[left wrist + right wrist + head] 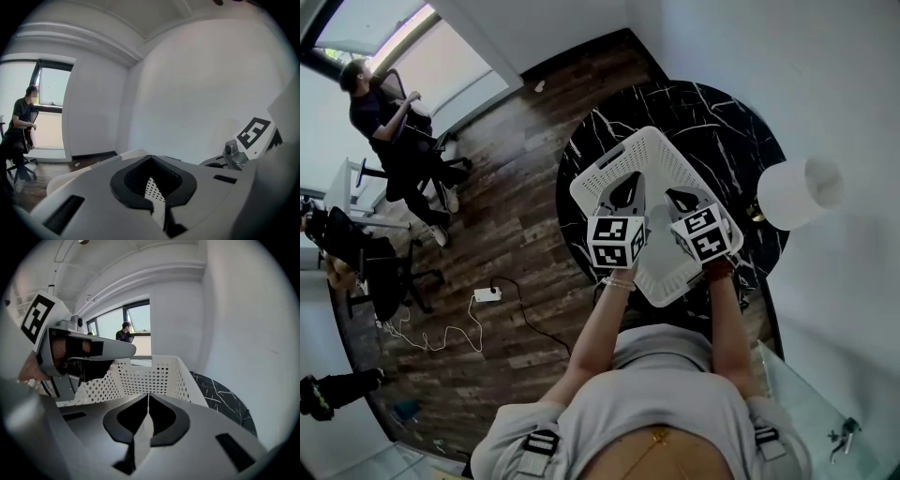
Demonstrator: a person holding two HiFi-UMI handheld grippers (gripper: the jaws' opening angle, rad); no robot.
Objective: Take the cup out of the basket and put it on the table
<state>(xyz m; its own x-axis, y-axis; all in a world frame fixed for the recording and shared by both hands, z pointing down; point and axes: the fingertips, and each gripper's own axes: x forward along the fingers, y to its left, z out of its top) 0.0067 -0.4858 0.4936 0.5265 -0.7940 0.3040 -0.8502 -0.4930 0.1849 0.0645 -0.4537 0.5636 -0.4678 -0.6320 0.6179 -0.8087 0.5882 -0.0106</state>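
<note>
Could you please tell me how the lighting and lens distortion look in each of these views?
Head view: heavy fisheye curving the round table, window blown out top left. Left gripper view: dark vignetted corners, the window overexposed beside a seated person. Right gripper view: even light, basket sharp.

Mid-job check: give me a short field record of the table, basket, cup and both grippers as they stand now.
table: round, black marble-patterned top
basket: white, perforated, upright on the table
cup: not visible in any view; much of the basket's floor is hidden under the grippers
left gripper: over the basket, jaws together, nothing held
right gripper: over the basket beside the left one, jaws together, nothing held
other: white round object at the table's right edge, kind unclear; person by the window
</note>
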